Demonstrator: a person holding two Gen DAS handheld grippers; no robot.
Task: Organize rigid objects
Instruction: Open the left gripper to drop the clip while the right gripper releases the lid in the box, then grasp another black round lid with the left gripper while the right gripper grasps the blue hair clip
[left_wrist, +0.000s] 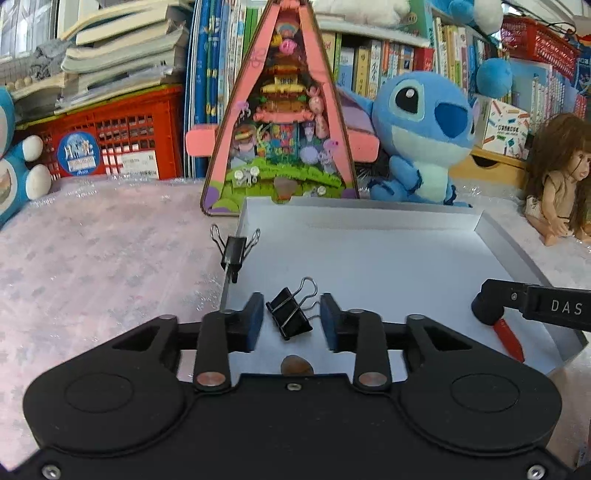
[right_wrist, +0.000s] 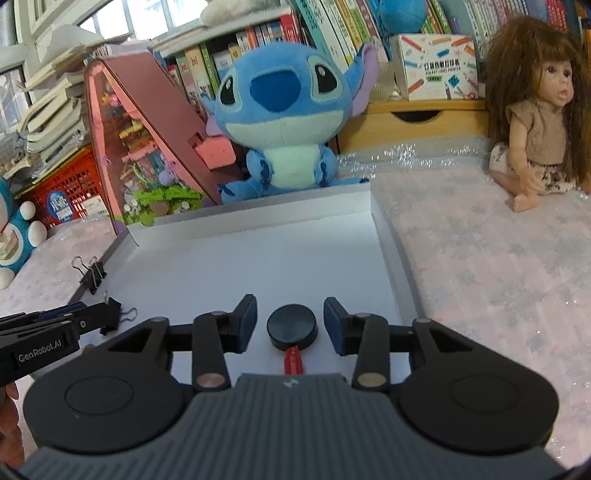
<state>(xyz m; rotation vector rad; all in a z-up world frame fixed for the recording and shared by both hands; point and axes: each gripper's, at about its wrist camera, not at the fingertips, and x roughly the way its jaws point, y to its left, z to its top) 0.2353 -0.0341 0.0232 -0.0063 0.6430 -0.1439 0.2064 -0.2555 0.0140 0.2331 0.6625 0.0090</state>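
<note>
Black binder clip lying in tray, second clip on its rim

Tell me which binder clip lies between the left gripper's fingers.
The binder clip inside the tray, lying tilted on the white tray. The other clip grips the tray's left rim.

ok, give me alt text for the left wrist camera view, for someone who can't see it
The open left gripper straddles a black binder clip lying in a white tray, its fingers not touching it. A second clip is clamped on the tray's left rim, and the right gripper reaches in from the right over a red-handled tool. A blue plush and doll sit behind.
</note>
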